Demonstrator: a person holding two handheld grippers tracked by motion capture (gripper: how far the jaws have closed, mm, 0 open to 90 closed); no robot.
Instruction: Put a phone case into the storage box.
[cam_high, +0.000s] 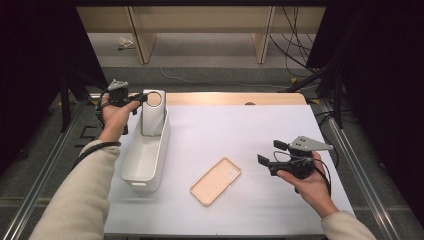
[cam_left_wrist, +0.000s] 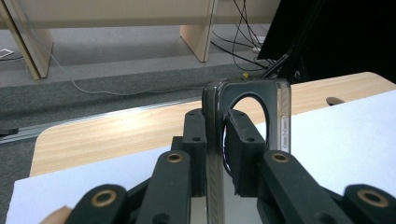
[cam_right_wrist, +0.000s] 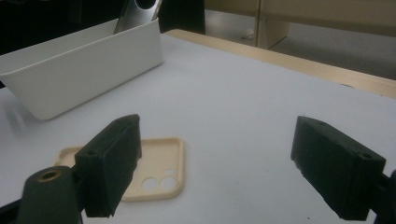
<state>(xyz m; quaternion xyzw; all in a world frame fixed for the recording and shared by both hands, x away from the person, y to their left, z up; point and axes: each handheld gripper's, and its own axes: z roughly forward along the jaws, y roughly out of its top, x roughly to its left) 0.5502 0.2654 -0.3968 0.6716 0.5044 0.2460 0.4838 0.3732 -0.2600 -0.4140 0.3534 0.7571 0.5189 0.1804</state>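
Observation:
A grey phone case (cam_high: 153, 112) with a round camera cutout stands upright at the far end of a white bin (cam_high: 145, 160). My left gripper (cam_high: 142, 97) is shut on the case's upper edge; in the left gripper view its jaws (cam_left_wrist: 217, 135) pinch one side wall of the case (cam_left_wrist: 284, 116). A beige phone case (cam_high: 216, 181) lies flat, hollow side up, on the white table cover. My right gripper (cam_high: 270, 152) hovers open to the right of it, holding nothing. In the right gripper view the beige case (cam_right_wrist: 159, 168) lies beyond the left jaw of the right gripper (cam_right_wrist: 224, 163).
The bin (cam_right_wrist: 84, 74) runs along the left edge of the white cover (cam_high: 260, 125). A wooden table edge (cam_high: 235, 98) shows at the back. Beyond it are a grey floor, cables and wooden furniture legs. Metal rails flank the table.

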